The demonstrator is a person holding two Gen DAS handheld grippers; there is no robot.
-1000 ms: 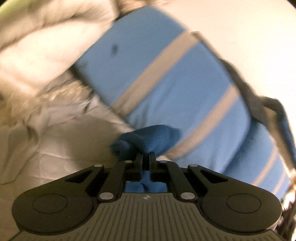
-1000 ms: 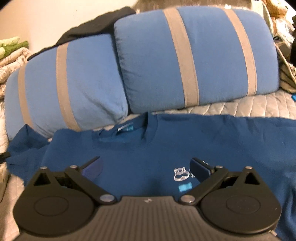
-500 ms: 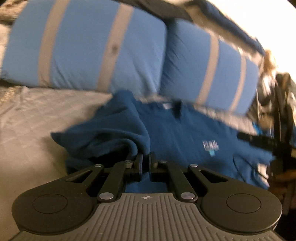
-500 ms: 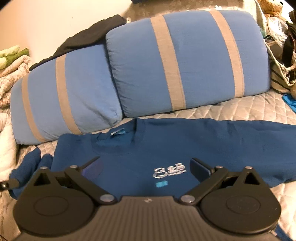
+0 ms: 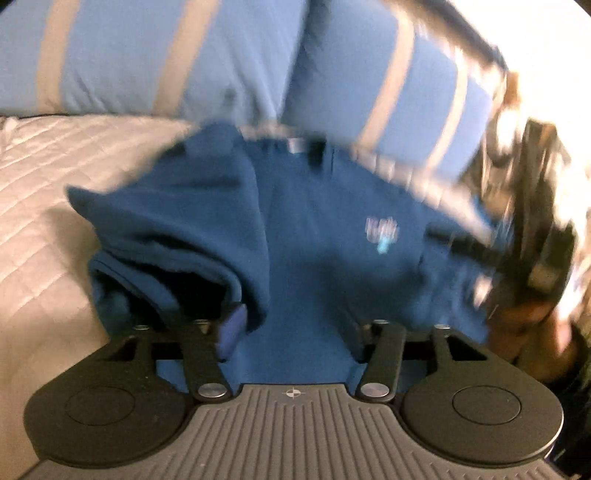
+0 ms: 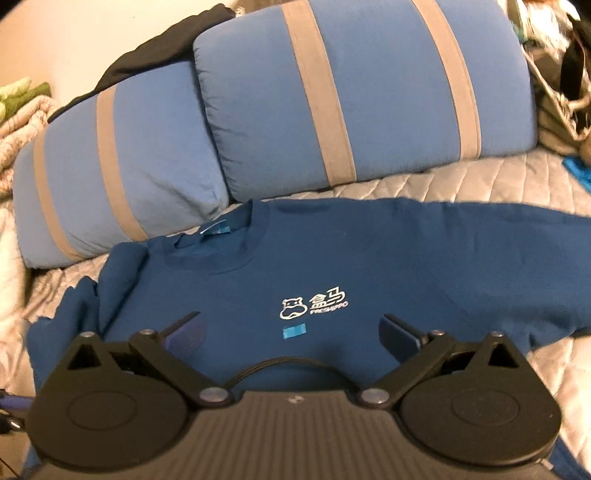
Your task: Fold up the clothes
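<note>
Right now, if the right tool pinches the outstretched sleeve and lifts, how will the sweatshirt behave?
Likely floppy: the sweatshirt lies limp, and its other sleeve is already bunched in soft folds. The fabric looks thick, so probably fairly heavy for cloth and apt to sag. It may drag across the quilt instead of sliding cleanly, since the quilted surface looks textured.

A bed under a pale quilted cover (image 6: 480, 184) fills the room. Two blue pillows with grey stripes lean at twelve o'clock: one large (image 6: 369, 92), one smaller (image 6: 122, 166) toward ten. A dark cloth (image 6: 147, 55) lies behind them against a plain cream wall (image 6: 92, 29). Bags clutter two o'clock (image 6: 561, 92). Warm, yellowish light.
</note>
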